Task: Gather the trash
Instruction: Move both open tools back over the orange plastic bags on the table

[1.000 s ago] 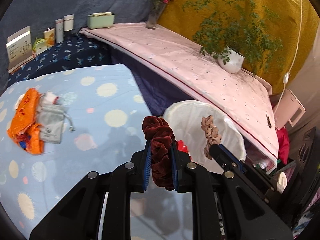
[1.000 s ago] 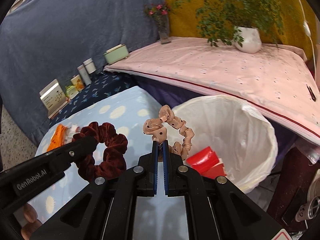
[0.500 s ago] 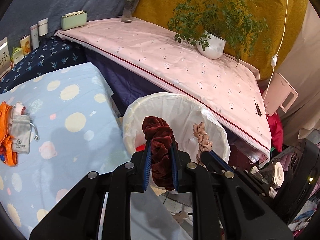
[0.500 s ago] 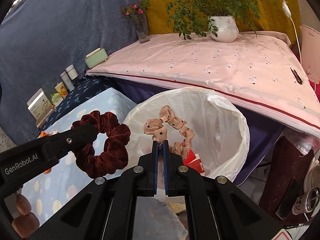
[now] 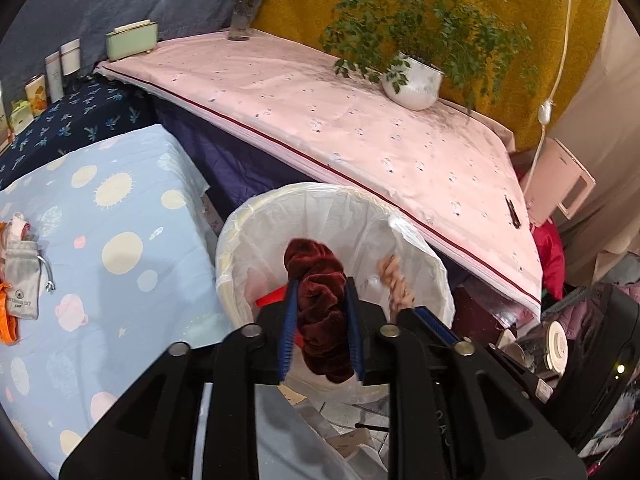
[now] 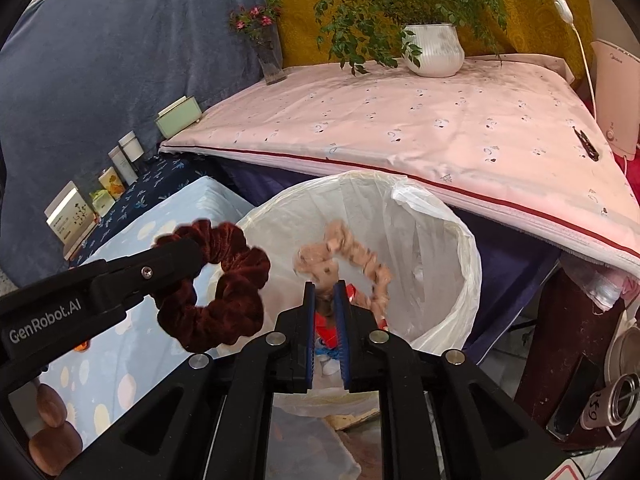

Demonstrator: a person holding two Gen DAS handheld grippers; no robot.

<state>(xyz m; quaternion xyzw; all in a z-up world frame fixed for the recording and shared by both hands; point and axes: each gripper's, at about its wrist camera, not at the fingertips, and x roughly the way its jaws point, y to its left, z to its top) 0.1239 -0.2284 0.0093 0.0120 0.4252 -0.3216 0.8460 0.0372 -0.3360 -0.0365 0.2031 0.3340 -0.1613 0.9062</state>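
Draped cloths are filling the room: a blue sun-patterned bench (image 5: 120, 216) is sitting at the left, a pink-covered bench (image 5: 360, 128) is running across the back, and a white-lined trash bin (image 5: 248, 248) is standing between them.

At the left, a grey drawstring pouch (image 5: 24, 280) is lying on the blue bench beside orange wrappers (image 5: 6, 320), not yet collected.

Moving right, the left claw (image 5: 320, 320) is clamping a dark red velvet scrunchie (image 5: 320, 304) between its blue pads, now hanging directly above the bin mouth; 1 second ago it was above the blue bench.

Further right, the right claw (image 6: 325, 320) is parting slightly, a narrow gap opening between its pads where they were pressed tight half a second ago. The peach dotted scrunchie (image 6: 344, 256) is blurring just above them, apparently slipping free over the bin, where red packaging (image 6: 326, 326) is already lying.

Both scrunchies are therefore positioned for dropping: 1 seems to be going in, and the left claw is likely needing to release next.
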